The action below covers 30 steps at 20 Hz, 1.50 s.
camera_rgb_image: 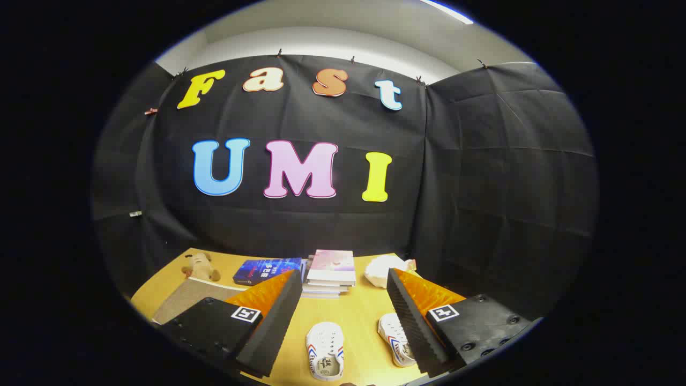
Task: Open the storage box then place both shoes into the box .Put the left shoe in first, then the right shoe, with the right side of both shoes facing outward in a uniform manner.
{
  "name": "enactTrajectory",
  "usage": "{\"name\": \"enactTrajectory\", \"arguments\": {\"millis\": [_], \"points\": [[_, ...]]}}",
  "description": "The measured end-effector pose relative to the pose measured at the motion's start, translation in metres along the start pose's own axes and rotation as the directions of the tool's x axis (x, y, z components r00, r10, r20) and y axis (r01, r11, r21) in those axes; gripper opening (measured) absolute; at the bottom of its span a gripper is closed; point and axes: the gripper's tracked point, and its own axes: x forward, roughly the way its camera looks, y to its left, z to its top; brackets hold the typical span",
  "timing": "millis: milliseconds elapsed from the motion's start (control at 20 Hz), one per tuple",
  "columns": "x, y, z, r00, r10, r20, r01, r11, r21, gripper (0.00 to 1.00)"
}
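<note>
Between the widely parted, empty fingers (343,300), one white canvas shoe (325,357) is seen on the smooth wooden counter (364,316); another shoe (395,340) lies against the right finger's ridged pad.

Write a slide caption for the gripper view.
Open gripper above two white shoes on a wooden table, books beyond.

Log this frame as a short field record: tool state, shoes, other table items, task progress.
tool: tool open, fingers spread wide, holding nothing
shoes: two white shoes on the wooden table; one shoe between the fingers, the other shoe beside the right finger, partly hidden by it
beyond fingers: stack of books, blue book, plush toy, white crumpled object
beside left finger: flat tan-grey board, identity unclear
progress: neither shoe picked up yet
</note>
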Motion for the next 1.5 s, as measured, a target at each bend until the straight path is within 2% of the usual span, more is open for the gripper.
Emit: {"name": "enactTrajectory", "arguments": {"millis": [150, 700, 950, 1150, 1250, 1350, 1450, 1500], "points": [[-0.001, 0.002, -0.006, 1.0, 0.007, -0.03, -0.006, 1.0, 0.021, 0.98], [0.005, 0.001, -0.004, 1.0, 0.024, -0.018, -0.024, 0.999, 0.022, 0.97], [0.017, -0.001, -0.014, 0.996, 0.067, -0.059, -0.066, 0.998, 0.013, 0.97], [0.026, 0.005, -0.017, 0.984, 0.152, -0.089, -0.149, 0.988, 0.04, 0.97], [0.03, 0.017, -0.027, 0.961, 0.244, -0.129, -0.236, 0.969, 0.08, 0.98], [0.028, 0.034, -0.042, 0.906, 0.376, -0.193, -0.35, 0.924, 0.156, 0.98], [0.021, 0.055, -0.059, 0.82, 0.516, -0.249, -0.453, 0.85, 0.269, 0.98], [0.014, 0.065, -0.069, 0.764, 0.583, -0.277, -0.495, 0.805, 0.327, 0.98]]}}
